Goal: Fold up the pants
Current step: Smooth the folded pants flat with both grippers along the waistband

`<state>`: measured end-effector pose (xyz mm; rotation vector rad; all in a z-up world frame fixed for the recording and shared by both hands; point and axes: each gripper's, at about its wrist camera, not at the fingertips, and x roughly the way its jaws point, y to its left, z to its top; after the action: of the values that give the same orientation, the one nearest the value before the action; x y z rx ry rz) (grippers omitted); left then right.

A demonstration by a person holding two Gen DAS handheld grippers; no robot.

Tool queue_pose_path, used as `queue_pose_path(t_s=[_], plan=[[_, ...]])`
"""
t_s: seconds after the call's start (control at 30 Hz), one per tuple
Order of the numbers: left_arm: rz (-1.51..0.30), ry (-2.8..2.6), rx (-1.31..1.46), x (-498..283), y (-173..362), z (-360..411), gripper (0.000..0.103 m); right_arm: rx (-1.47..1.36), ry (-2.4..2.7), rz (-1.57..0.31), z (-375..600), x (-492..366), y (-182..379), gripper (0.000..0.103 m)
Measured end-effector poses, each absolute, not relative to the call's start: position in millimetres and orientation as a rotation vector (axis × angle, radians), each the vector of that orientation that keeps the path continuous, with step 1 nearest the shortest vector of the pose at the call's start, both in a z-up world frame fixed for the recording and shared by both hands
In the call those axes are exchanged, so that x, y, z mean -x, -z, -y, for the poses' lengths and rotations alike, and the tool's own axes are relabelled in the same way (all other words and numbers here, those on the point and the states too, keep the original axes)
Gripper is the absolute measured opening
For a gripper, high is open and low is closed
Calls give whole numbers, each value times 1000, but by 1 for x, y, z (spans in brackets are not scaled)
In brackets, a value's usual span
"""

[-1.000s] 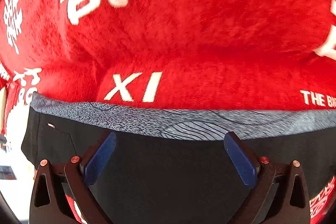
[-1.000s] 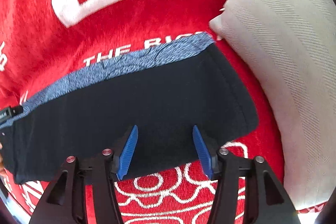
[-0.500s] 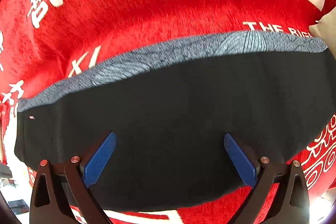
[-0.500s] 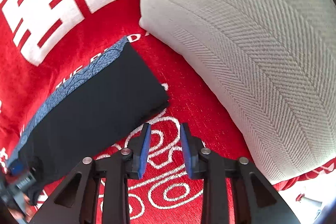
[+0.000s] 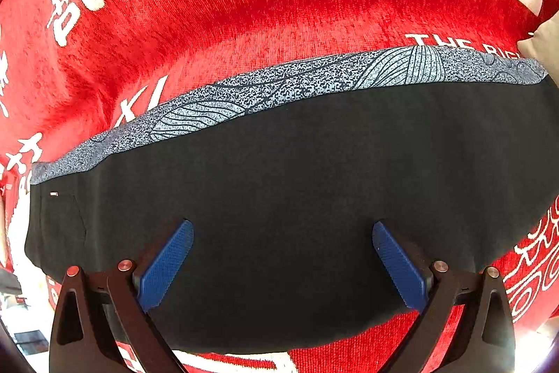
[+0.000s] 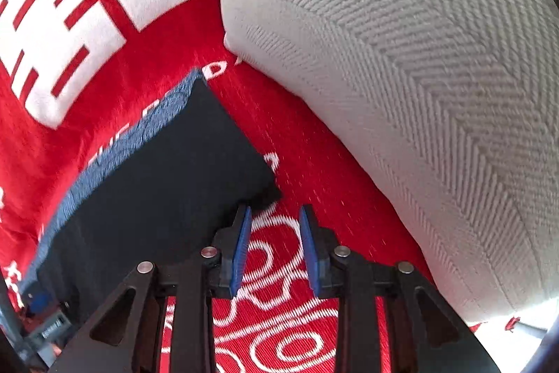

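Observation:
The black pants point(image 5: 297, 198) lie folded flat on a red blanket point(image 5: 244, 6), with a blue-grey patterned band point(image 5: 279, 83) along their far edge. My left gripper point(image 5: 283, 229) is open and empty above the middle of the pants. In the right wrist view the pants point(image 6: 157, 184) lie to the left. My right gripper point(image 6: 274, 215) hangs beside their near right corner, over the blanket point(image 6: 297, 163). Its jaws stand a narrow gap apart with nothing between them.
A large cream herringbone pillow point(image 6: 419, 76) lies on the blanket to the right of the pants, close to their far right corner. Its edge shows at the right of the left wrist view point(image 5: 545, 41). The blanket carries white characters point(image 6: 70, 6).
My left gripper pulled back, showing the whole folded pants. My right gripper moved right off the pants toward the pillow, narrowed its jaws, then opened them slightly.

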<state>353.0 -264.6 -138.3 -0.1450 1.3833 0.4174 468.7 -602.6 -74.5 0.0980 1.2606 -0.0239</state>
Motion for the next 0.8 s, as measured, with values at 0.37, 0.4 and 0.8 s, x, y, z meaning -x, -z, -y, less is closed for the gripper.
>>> queue_pose_path(t_s=[0.37,0.4,0.8], plan=[[-1381,-411,156,-353,148,253,103,-33,53,-1289,590,-483,90,34],[-1381,-410,159,-353,149,252,103,-60,59,-1293,596,-482,93,41],[-1374,-399,190,-351,153,244,103,-81,-96,-1231,556,-460,46,47]])
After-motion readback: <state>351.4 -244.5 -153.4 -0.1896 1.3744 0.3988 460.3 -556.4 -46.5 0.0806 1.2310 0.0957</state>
